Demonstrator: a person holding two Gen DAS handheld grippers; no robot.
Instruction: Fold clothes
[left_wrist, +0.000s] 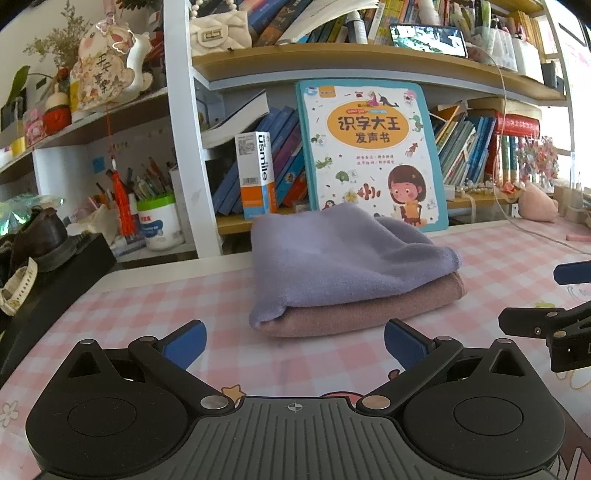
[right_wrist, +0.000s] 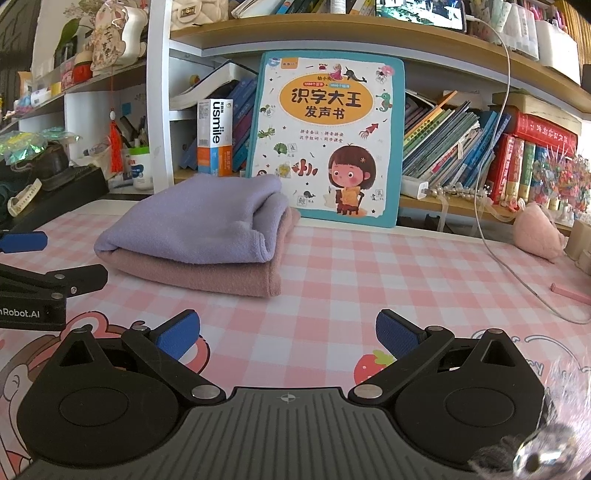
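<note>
Desk surface: pink-and-white checked mat (left_wrist: 155, 317) with cartoon prints at the near edge. Item one, lavender folded cloth (left_wrist: 332, 258), lying on top of item two, dusty-pink folded cloth (left_wrist: 369, 306); the pair forms a neat stack toward the back of the mat, just in front of the shelving, the lavender piece overhanging the pink one at its near left corner. Left gripper (left_wrist: 294, 345): blue-padded fingers spread wide, nothing between them, hovering over the mat just short of the stack. Right gripper (right_wrist: 288, 334): likewise spread and empty, over bare mat to the right of the stack; its fingers also show at the right margin of the left wrist view. Behind the stack, leaning upright against the shelf: a teal-bordered children's book (right_wrist: 325, 136) with a cartoon girl on the cover. Just left of it, a tall white-and-orange box (left_wrist: 256, 175) marked "usmile", standing on the lower shelf among slanted blue books. Container, left bay: white tub with green lid (left_wrist: 159, 221), with pens and pencils standing behind it. Shelves above and to the right hold rows of books. A white cable (right_wrist: 491, 221) hangs down from the top shelf onto the mat. Pink plush item (right_wrist: 539, 232) at the far right edge.
</note>
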